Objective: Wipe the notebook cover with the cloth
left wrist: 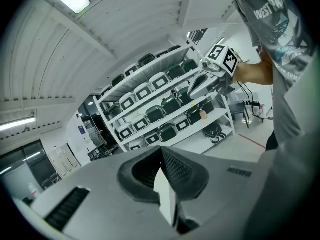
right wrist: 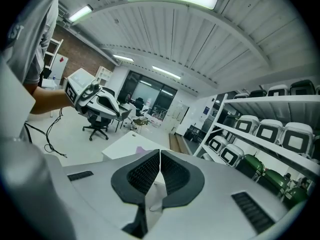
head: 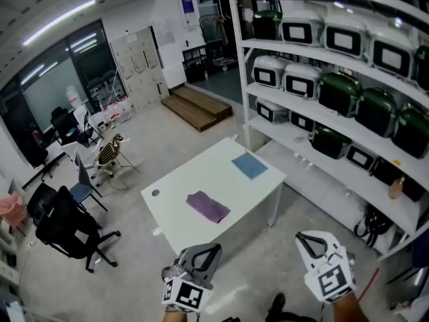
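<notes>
Notebook (head: 250,166) lies by the table's (head: 175,183) far right edge, cloth (head: 208,207) mid-table (well apart); left gripper (head: 201,251) and right gripper (head: 312,237), jaws together on nothing, hover over the near floor (head: 261,257).

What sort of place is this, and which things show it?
Probably a lab or workshop room: tall white shelving holding rows of appliances, a white table, black office chairs.

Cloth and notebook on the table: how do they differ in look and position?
The cloth is purple; the notebook is blue. The cloth looks soft with uneven edges; the notebook is a flat, straight-edged rectangle. The cloth lies near the middle of the table; the notebook lies nearer the corner by the shelves. Both rest on the white tabletop, apart from each other.
</notes>
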`<act>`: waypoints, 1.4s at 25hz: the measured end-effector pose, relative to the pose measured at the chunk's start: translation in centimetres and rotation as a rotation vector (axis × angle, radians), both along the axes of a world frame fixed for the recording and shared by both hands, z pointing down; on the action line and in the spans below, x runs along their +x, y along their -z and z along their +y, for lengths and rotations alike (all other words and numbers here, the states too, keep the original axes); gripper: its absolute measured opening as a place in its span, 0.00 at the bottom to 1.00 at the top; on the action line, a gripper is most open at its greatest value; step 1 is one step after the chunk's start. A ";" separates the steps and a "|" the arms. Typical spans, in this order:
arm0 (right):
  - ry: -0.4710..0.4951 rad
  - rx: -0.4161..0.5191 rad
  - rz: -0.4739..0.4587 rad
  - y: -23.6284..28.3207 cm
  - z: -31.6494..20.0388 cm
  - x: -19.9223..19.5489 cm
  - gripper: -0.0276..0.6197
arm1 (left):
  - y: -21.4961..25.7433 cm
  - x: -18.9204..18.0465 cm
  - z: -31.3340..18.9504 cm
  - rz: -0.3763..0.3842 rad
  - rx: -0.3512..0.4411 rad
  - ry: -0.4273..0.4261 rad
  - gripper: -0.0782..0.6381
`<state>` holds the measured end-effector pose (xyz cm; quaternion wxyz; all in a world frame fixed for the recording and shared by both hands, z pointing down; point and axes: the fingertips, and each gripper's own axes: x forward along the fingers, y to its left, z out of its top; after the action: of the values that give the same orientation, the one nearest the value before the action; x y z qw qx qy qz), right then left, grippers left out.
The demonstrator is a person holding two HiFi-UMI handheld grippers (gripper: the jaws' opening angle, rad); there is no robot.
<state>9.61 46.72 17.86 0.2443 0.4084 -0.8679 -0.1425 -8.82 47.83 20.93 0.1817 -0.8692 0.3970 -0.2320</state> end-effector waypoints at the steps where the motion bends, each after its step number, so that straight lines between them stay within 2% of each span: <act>1: 0.009 -0.002 -0.002 -0.1 -1.0 0.5 0.09 | -0.1 0.4 -0.8 -0.005 -0.003 0.010 0.11; 11: 0.105 -0.015 -0.030 -0.9 -9.0 5.2 0.09 | -0.3 4.5 -8.4 -0.045 -0.031 0.132 0.11; 18: 0.132 0.004 -0.034 -0.9 -13.0 6.9 0.09 | -1.1 6.6 -11.6 -0.070 -0.057 0.156 0.11; 29: 0.147 -0.043 -0.017 -2.7 -19.0 5.0 0.09 | -3.2 5.0 -17.8 -0.047 -0.076 0.173 0.11; 35: 0.137 -0.042 -0.004 -2.5 -23.4 2.0 0.09 | -3.8 2.5 -22.6 -0.011 -0.073 0.161 0.11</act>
<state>11.56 23.34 20.32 0.2410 0.3433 -0.8969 -0.1399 -6.33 25.25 24.72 0.1329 -0.8391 0.4560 -0.2651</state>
